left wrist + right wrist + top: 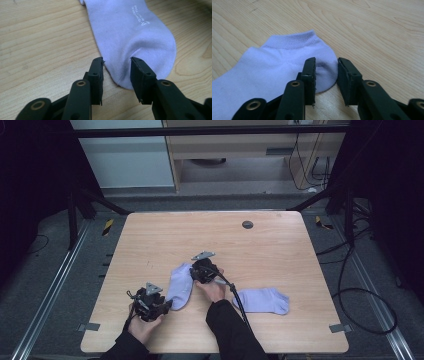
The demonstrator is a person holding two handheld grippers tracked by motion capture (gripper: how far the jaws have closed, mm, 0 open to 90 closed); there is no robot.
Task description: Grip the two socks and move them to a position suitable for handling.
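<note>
- High view: two pale lilac ankle socks lie flat on the light wooden table (150,230). The nearer lilac sock (180,286) sits between the two grippers; the second lilac sock (262,300) lies well apart, to the right of the right forearm.
- Left gripper view: the left gripper (116,71) has its jaws apart, straddling the rounded toe end of the nearer sock (130,37). The pads rest around the fabric without pinching it, so I judge no grip is made yet.
- Right gripper view: the right gripper (326,75) also stands apart, set over the heel corner just below the ribbed cuff (290,40). No clamp here either.
- Judged progress: both ends of one sock are lined up for a pinch, which looks like the start of folding or pairing.
- Left to do: closing on the fabric, lifting or folding, and dealing with the second sock, which lies untouched.
</note>
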